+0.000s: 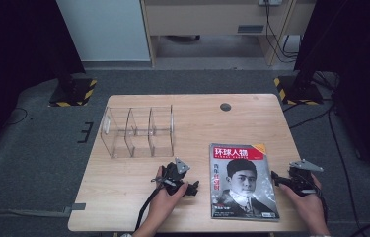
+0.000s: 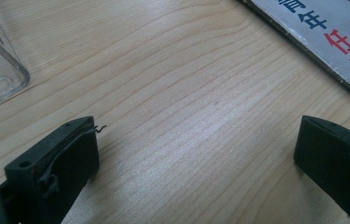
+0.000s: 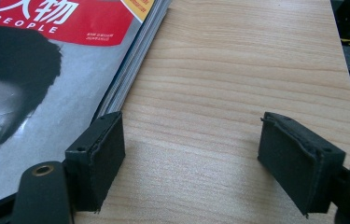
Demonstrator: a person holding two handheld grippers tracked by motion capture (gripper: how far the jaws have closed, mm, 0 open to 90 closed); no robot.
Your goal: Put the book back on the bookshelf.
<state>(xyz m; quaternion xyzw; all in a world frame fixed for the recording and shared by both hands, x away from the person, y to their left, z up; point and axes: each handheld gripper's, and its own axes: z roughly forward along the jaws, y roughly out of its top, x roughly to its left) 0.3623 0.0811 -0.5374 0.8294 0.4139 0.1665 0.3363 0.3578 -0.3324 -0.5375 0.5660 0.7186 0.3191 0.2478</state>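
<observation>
while both claws stand apart, the clear organizer (image 1: 138,131) beside the magazine (image 1: 241,180) holds nothing.

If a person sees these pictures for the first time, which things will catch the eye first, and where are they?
The magazine with its red title band and dark portrait stands out most; it lies flat on the near right part of the wooden table. A clear acrylic organizer with three compartments stands at the far left. The left gripper and the right gripper flank the magazine, both open, with bare wood between their fingers.
</observation>
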